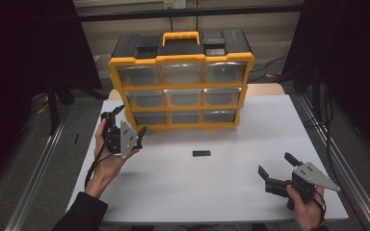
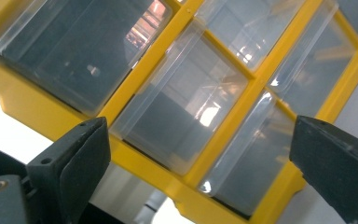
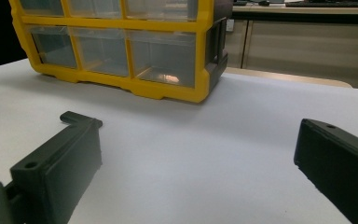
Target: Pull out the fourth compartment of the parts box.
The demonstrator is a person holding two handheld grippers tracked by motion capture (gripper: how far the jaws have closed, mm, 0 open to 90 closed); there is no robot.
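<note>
Drawer box: yellow, with a handle on top, standing upright at the far side of the white bench. All nine clear drawers look pushed in.

Nearest, at the right front of the bench: right gripper, held low in the right hand. Jaws spread wide, nothing between them, pointing across the bare bench toward the box, well apart from it.

A bit farther, near the middle of the bench: small black piece, lying flat and alone. Too small to tell what it is.

Farther still, on the left: left gripper, just beside the low left corner of the box. Jaws spread wide, holding nothing, aimed at the drawer fronts, with a clear drawer seen between them. Not touching yet, as far as can be told.

Likely step: open a drawer with the left gripper. To do it well: pick one drawer. Turn the hand so both jaws line up with its front lip. Go in slowly. Pinch only the lip, not the yellow frame. Pull straight out. Keep the right gripper ready to steady the box if it slides.
</note>
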